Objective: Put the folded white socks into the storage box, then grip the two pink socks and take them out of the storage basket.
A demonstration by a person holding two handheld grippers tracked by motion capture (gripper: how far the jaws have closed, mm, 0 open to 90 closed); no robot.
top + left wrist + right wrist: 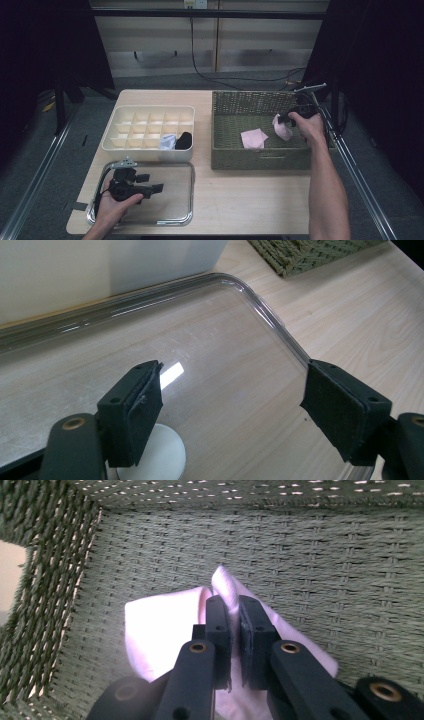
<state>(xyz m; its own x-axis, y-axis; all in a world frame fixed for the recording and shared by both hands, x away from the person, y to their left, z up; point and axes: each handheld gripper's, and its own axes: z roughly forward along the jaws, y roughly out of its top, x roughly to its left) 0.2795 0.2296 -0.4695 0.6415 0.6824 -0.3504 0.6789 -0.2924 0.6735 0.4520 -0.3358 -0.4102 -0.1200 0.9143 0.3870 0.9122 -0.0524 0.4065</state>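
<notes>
Pink cloth (165, 630) is pinched in the right tool (233, 625); lift it straight clear of the woven basket (220, 125) wall. Left tool (230, 405) gapes wide, empty.

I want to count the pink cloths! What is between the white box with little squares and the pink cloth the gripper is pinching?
Another pink cloth lies between, inside the woven basket, seen in the high view.

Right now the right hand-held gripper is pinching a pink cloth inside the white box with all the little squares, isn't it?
Not quite. The right hand-held gripper is pinching a pink cloth, but inside the green woven basket, not the white divided box. The right gripper view shows woven green walls all around the cloth, and the high view shows that hand over the basket.
</notes>
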